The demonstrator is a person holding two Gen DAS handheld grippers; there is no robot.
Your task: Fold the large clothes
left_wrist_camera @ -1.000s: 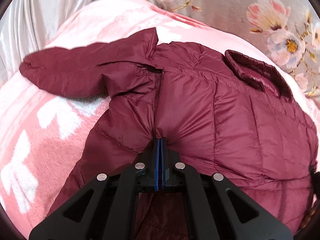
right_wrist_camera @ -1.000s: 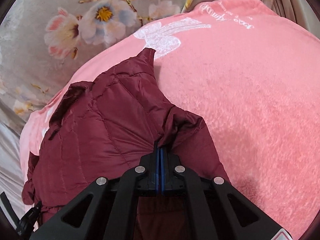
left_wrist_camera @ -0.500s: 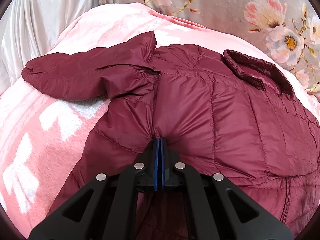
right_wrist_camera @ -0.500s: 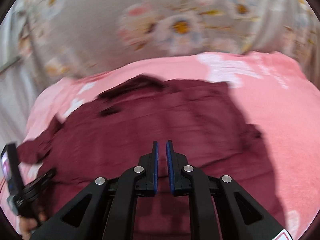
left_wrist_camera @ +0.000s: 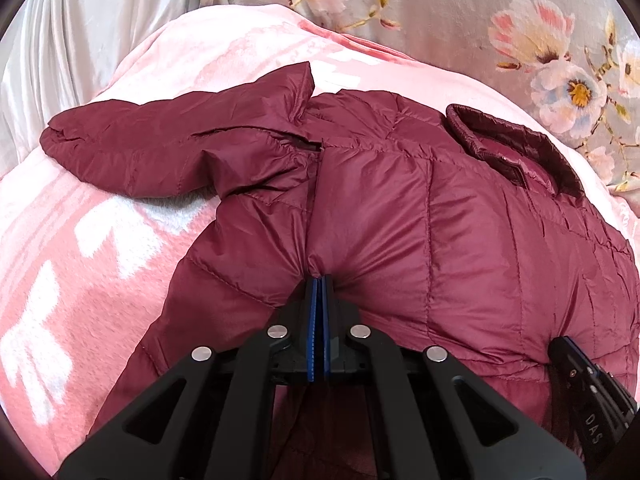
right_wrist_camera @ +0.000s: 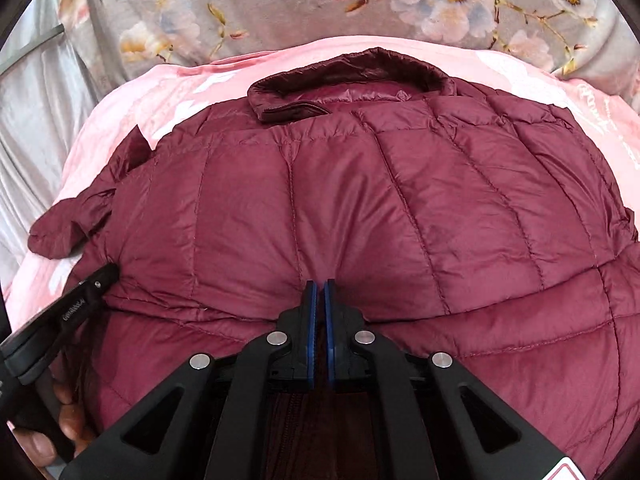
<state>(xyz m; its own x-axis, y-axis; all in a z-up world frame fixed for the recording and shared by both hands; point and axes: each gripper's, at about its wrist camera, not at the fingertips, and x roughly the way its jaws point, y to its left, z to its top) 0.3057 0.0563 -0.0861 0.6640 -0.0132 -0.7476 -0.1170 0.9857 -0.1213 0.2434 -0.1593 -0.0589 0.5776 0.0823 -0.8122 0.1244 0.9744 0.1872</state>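
Note:
A maroon quilted puffer jacket [left_wrist_camera: 420, 216] lies on a pink blanket [left_wrist_camera: 80, 240], collar [left_wrist_camera: 516, 152] at the far right, one sleeve [left_wrist_camera: 168, 148] stretched out to the left. My left gripper [left_wrist_camera: 319, 280] is shut on a pinch of the jacket's fabric near the sleeve seam. In the right wrist view the jacket [right_wrist_camera: 360, 208] fills the middle, collar [right_wrist_camera: 348, 80] at the far side. My right gripper [right_wrist_camera: 320, 284] stands at the jacket's near fold, its jaws a narrow slit apart with no fabric seen between them. The left gripper [right_wrist_camera: 96, 280] shows at that view's left edge.
A grey floral sheet [right_wrist_camera: 280, 8] lies beyond the blanket. Silvery-white fabric [left_wrist_camera: 80, 20] hangs at the left. The right gripper's body [left_wrist_camera: 588, 396] shows at the left wrist view's lower right. The person's hand [right_wrist_camera: 48, 436] holds the left gripper's handle.
My right gripper let go of the jacket's right side, swung left and now faces the middle of the jacket, jaws slightly parted. My left gripper stays shut on the fabric, hardly moved.

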